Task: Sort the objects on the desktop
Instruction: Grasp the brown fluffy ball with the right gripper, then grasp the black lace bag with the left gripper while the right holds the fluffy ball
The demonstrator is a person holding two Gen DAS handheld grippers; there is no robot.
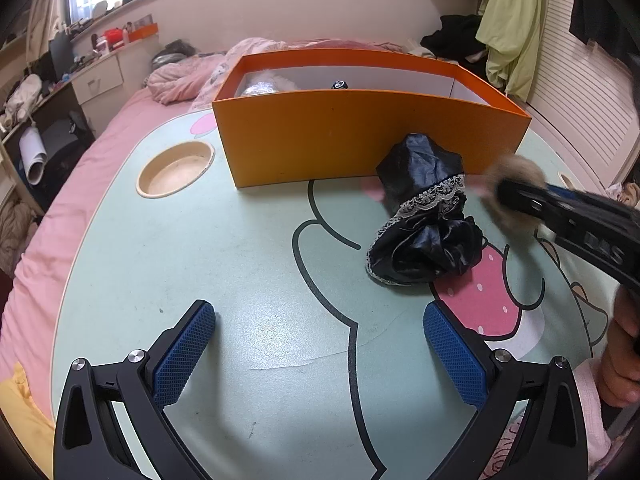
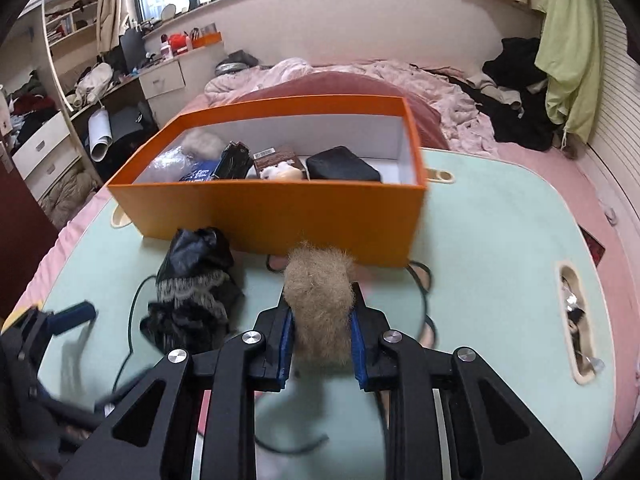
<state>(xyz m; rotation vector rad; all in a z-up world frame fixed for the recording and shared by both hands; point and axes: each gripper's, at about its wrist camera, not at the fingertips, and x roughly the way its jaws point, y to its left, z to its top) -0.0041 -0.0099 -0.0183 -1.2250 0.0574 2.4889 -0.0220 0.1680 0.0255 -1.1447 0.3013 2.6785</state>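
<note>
My right gripper (image 2: 320, 320) is shut on a tan furry pom-pom (image 2: 320, 300), which bulges up between its blue pads just in front of the orange box (image 2: 280, 216). The left wrist view shows the same pom-pom (image 1: 516, 184) blurred at the right gripper's tip (image 1: 508, 192). A crumpled black satin cloth with lace trim (image 1: 424, 220) lies on the table in front of the box; it is also in the right wrist view (image 2: 192, 288). My left gripper (image 1: 320, 344) stands open above the bare table, with nothing between its fingers. Several items lie inside the box, among them a black pouch (image 2: 344, 164).
The mint-green cartoon table (image 1: 200, 260) stands on a pink bed. It has a round cup recess (image 1: 176, 168) at the left and a slot (image 2: 576, 320) at the right. A person's hand (image 1: 624, 352) holds the right gripper. Shelves and clothes crowd the room behind.
</note>
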